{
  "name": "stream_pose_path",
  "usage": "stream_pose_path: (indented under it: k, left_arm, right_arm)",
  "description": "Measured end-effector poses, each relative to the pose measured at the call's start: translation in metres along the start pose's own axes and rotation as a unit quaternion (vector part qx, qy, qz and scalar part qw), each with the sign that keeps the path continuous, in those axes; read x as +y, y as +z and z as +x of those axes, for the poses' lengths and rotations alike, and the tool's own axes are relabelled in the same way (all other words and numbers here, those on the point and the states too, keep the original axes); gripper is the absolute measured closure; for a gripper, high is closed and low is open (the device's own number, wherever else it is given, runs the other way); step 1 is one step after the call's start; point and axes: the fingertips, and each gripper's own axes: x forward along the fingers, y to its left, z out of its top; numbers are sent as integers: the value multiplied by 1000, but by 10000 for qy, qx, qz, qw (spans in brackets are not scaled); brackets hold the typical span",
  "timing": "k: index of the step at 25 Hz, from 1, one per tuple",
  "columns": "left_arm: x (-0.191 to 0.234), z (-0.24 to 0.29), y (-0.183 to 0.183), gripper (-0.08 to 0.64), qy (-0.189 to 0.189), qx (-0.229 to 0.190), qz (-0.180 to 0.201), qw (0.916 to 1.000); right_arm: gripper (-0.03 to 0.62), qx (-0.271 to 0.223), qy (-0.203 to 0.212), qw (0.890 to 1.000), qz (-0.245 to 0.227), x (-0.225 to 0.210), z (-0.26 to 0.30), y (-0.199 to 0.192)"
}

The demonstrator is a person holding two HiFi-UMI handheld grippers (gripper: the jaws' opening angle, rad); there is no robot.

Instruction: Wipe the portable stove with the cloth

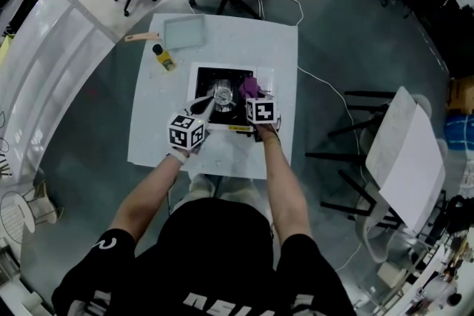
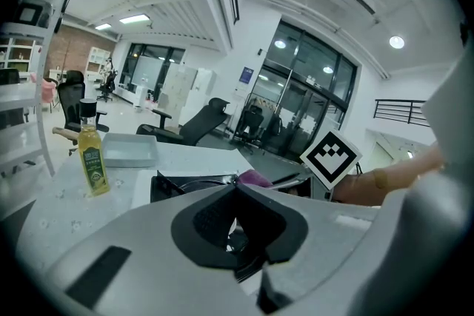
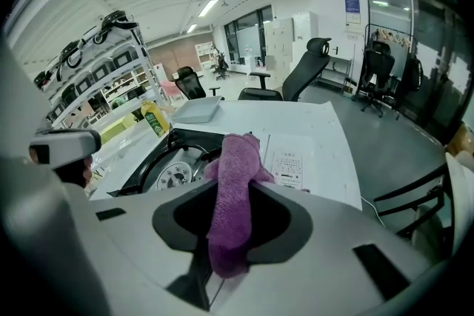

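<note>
bearing the portable stove [image 1: 222,93] — white table [image 1: 158,126], grey floor [image 1: 81,109].

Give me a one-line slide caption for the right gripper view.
Right claw shut on the purple cloth, aimed at the portable stove on the white table.

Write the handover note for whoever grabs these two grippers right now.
Right gripper: fingers shut on the purple cloth, which sticks out ahead of them over the right part of the portable stove.
Left gripper: fingers look together with nothing between them; it is near the stove's front-left.
The stove stands mid-table; the oil bottle and tray are beyond it, out of the way.
Done: the cloth is gripped and at the stove. How much is already wiped does not show.
Left: wipe the stove top, probably around the burner.
</note>
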Motion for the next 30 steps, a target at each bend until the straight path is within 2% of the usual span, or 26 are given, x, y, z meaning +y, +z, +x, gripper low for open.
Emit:
stream_pose_path:
  k: [30]
  left_arm:
    - [-11,-27,-11,561,-225,53,148,9996]
  right_arm:
    - [488,140,151,9996,182,24,-25,-43]
